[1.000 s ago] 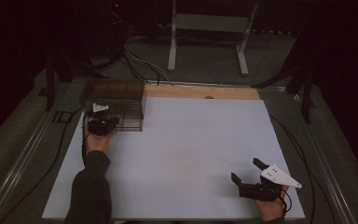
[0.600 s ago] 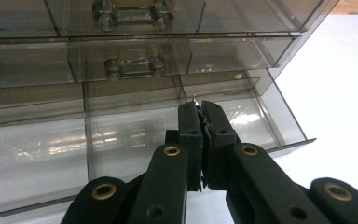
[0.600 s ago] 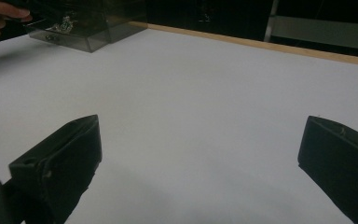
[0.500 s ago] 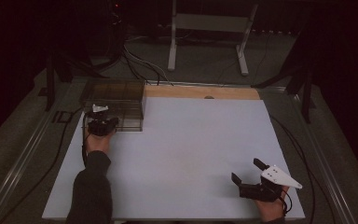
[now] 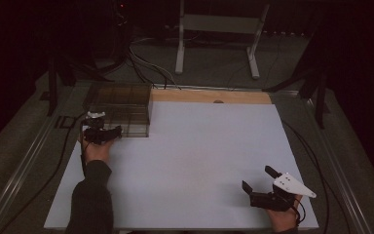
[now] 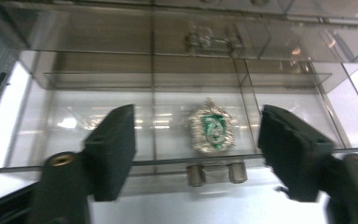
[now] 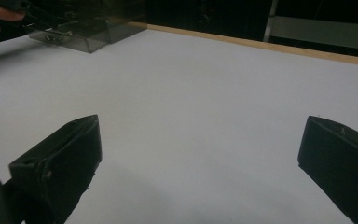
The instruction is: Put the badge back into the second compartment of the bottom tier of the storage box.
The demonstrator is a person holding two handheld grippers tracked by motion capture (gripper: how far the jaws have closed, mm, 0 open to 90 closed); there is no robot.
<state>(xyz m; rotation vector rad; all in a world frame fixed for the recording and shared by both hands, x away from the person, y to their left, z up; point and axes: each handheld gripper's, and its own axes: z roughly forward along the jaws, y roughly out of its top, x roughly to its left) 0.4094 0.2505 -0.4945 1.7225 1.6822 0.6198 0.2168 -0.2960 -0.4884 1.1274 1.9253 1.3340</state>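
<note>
Dark room all round; white tabletop (image 5: 190, 165) with a strip of bare wood (image 5: 209, 96) along its far edge, cables and a pale metal stand (image 5: 219, 29) on the floor beyond.

Far left corner of the table: a clear smoked-plastic drawer box (image 5: 126, 105). Left gripper (image 5: 103, 134) sits right at the box's near face, held by the person's left hand (image 5: 95, 151), dark sleeve (image 5: 90, 200) running back to the near edge. In the left gripper view the two black jaws stand wide apart, holding nothing, pointed into a pulled-out transparent drawer (image 6: 51, 140). On the drawer floor lies a small silver-and-green crest-shaped badge (image 6: 211, 126) — flat, face up, between the jaw tips as seen from the camera but beyond them, touched by neither. Two small round knobs (image 6: 216, 172) show on the drawer's front edge, just below the badge. More clear compartments stack behind.

Right gripper (image 5: 263, 187) rests low near the near right corner of the table, well apart from the box, grey three-cornered plate (image 5: 292, 184) on top, right hand (image 5: 283, 219) beneath. Its jaws also gape wide — the right gripper view shows bare white table between them, the drawer box (image 7: 84, 35) far off at upper left.
</note>
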